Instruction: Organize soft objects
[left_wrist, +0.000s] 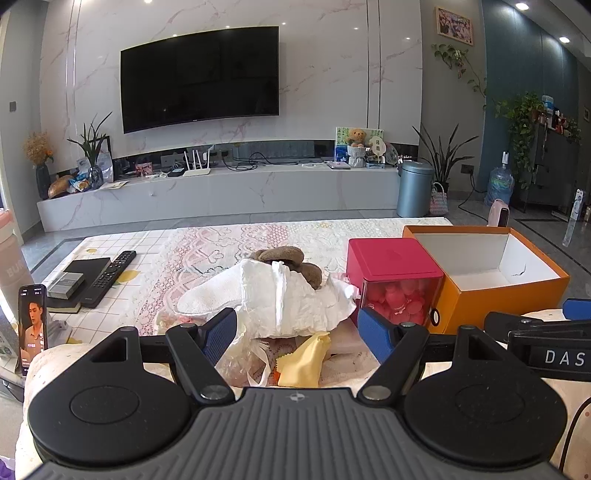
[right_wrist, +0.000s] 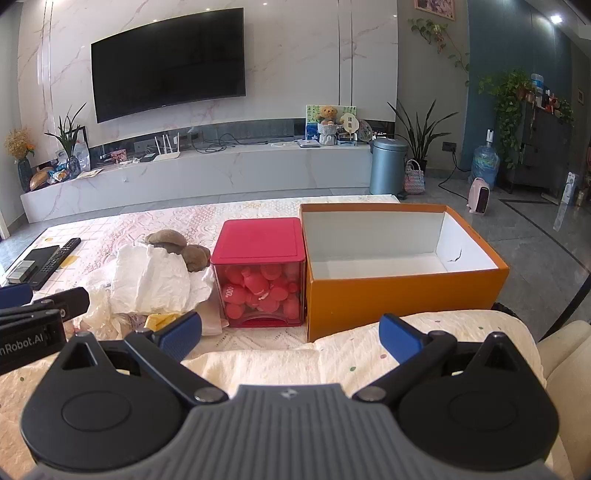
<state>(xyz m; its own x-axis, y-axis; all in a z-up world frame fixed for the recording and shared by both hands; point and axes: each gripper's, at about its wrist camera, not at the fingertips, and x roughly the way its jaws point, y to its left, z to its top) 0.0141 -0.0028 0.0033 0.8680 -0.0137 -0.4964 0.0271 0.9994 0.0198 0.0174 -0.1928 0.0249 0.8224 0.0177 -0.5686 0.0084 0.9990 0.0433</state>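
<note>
Both tools, the left tool (left_wrist: 297, 328) and the right tool (right_wrist: 290, 334), hovered released and empty over the near desk edge. Just beyond the left one lay the soft pile: a yellow cloth (left_wrist: 304, 360) nearest, crinkled plastic (left_wrist: 243, 354), a white towel (left_wrist: 280, 295) and brown plush (left_wrist: 291, 260) behind it. Farther right stood the red box (right_wrist: 260, 266) touching the empty orange box (right_wrist: 402, 295); grabbing the tangled towel would probably drag the plastic along.
</note>
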